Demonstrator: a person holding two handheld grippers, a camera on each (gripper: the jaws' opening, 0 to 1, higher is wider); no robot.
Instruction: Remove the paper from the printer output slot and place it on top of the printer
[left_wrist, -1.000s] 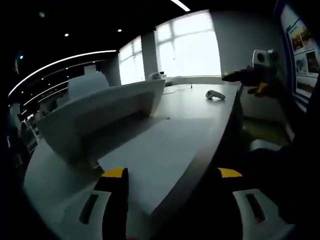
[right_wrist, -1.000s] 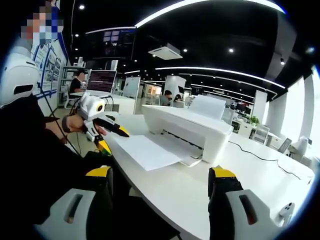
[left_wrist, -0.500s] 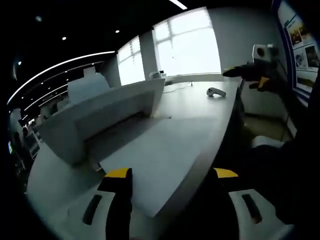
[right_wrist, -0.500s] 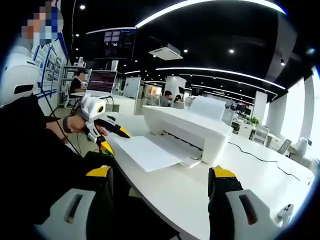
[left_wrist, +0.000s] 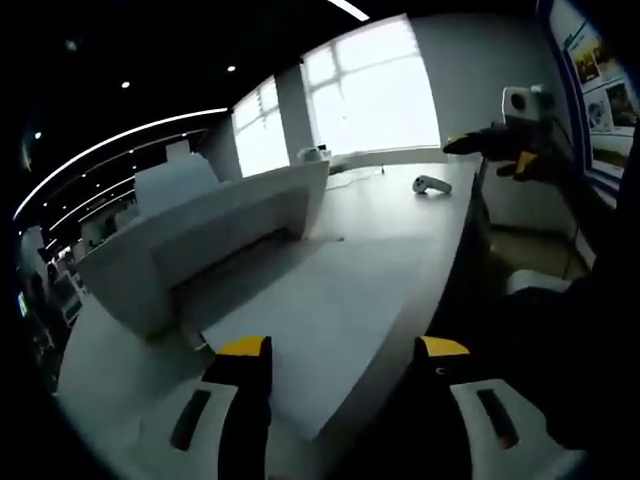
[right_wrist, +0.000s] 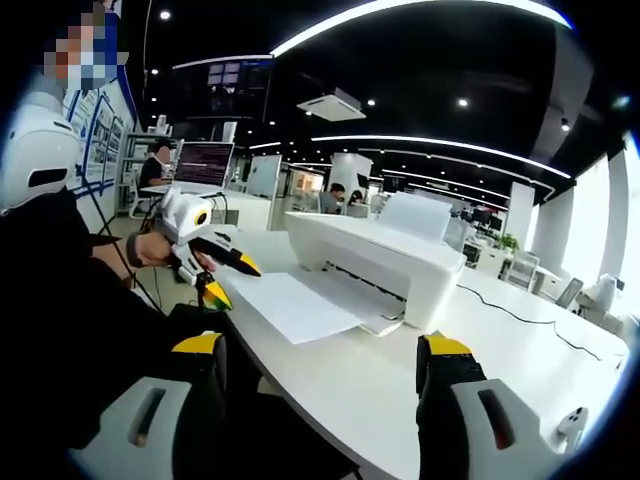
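Observation:
A white printer (right_wrist: 375, 250) stands on the long white table (right_wrist: 400, 390). A white sheet of paper (right_wrist: 295, 305) lies out of its output slot and reaches the table's edge. In the left gripper view the printer (left_wrist: 190, 235) is at the left and the paper (left_wrist: 320, 320) runs toward my left gripper (left_wrist: 343, 350). That gripper is open, one jaw over the paper and the other past the table edge. In the right gripper view a hand holds the left gripper (right_wrist: 228, 280) at the paper's near end. My right gripper (right_wrist: 322, 345) is open and empty, well back from the printer.
A small white handheld device (left_wrist: 430, 186) lies on the table past the printer, with a thin cable (right_wrist: 520, 315) nearby. An upright paper tray (right_wrist: 415, 212) rises behind the printer. The person's dark sleeve (right_wrist: 80, 300) is on the left. Desks, a screen (right_wrist: 203, 162) and seated people are behind.
The left gripper's jaws have drawn slightly closer together around the paper's edge. The right gripper and the paper have not moved.

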